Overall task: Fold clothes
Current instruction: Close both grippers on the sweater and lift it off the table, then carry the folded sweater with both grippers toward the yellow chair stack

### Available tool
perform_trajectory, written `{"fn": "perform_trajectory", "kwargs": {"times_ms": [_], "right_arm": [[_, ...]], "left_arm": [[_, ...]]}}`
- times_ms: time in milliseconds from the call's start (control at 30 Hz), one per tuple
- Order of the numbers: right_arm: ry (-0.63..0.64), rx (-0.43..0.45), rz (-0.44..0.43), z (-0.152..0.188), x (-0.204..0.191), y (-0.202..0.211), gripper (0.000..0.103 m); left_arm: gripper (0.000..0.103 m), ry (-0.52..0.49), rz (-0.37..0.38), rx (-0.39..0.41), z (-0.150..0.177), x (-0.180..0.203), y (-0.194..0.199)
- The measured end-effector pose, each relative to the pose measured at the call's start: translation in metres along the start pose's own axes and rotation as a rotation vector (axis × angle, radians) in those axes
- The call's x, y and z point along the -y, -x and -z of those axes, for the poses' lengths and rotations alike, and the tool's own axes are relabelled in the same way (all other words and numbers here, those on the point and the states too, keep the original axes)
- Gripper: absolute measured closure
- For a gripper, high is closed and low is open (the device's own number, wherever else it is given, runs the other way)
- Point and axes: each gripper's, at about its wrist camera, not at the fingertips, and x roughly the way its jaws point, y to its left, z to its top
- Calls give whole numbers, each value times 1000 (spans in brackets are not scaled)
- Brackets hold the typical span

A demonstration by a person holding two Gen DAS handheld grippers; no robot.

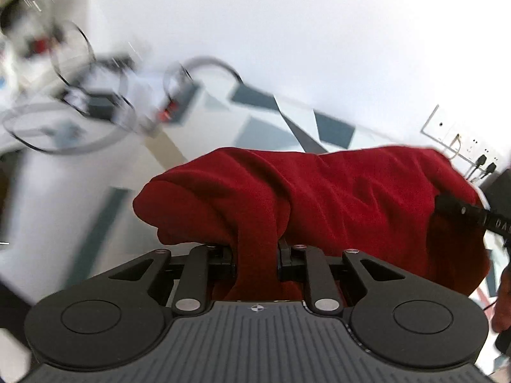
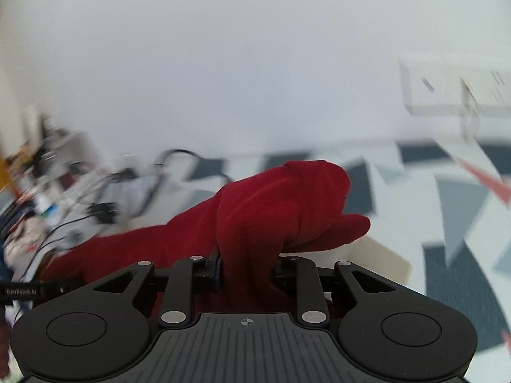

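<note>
Between the fingers of my left gripper (image 1: pixel 257 257) sits a bunched fold of the red garment (image 1: pixel 319 198), and the pads press on it from both sides. From that pinch the cloth spreads out ahead in a thick, rumpled roll, lifted clear of the patterned surface (image 1: pixel 265 131) behind it. At its far right end my right gripper (image 1: pixel 460 215) reaches in from the edge of that view and meets the cloth.

Seen from the right wrist, my right gripper (image 2: pixel 246 269) is likewise clamped on a gathered fold of the same garment (image 2: pixel 281 204), which humps up ahead and trails off to the left.

Beyond the garment lies a blurred tangle of cables (image 1: pixel 80 89) and small boxes at left. A plain white wall (image 1: pixel 319 32) stands behind, with a socket plate (image 1: pixel 460 142) at right.
</note>
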Motion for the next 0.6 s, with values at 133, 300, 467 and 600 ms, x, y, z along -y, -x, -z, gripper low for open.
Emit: {"fn": "perform_trajectory", "kwargs": {"times_ms": [133, 300, 467, 600], "right_arm": [[117, 24, -158, -11, -33, 16, 81], [155, 1, -370, -20, -67, 29, 81], [239, -29, -505, -1, -118, 52, 81], [291, -118, -597, 8, -169, 59, 81]], "left_arm": [[83, 75, -122, 95, 25, -3, 62], [83, 195, -266, 139, 68, -5, 131], [83, 319, -360, 169, 111, -18, 187], [83, 425, -421, 209, 147, -40, 238]]}}
